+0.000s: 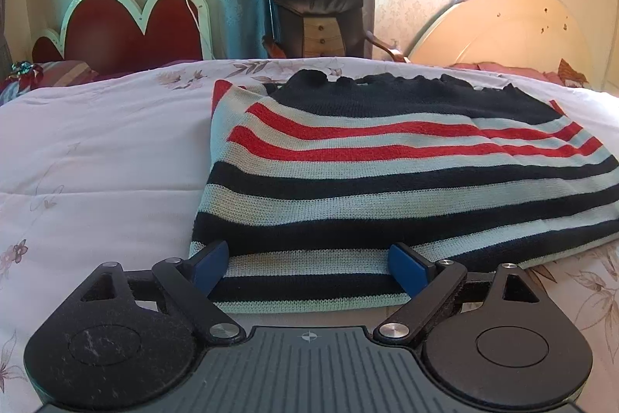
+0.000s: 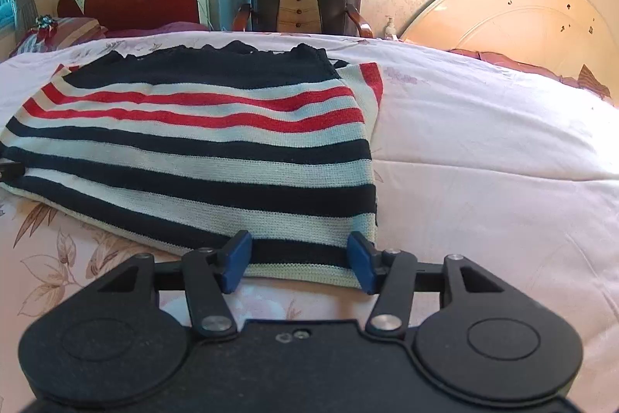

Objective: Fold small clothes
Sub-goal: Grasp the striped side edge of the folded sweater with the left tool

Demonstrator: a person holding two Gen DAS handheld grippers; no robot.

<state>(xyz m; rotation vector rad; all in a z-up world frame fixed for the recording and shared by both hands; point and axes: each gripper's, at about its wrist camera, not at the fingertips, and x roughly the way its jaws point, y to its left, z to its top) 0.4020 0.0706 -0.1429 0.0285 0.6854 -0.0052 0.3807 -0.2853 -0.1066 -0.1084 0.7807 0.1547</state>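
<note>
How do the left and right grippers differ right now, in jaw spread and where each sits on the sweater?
The left gripper has its jaws spread wide; the right gripper stands narrower. The left sits at the near-left corner of the sweater, the right at the near-right corner. Both have blue pads straddling the near hem, and neither visibly pinches the knit. Both point down at the bed.

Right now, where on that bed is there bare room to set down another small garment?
Bare quilt lies left of the striped sweater, up to the red headboard. More bare quilt lies on the sweater's other side, toward the round board. The near hem is crowded: both grippers sit there.
</note>
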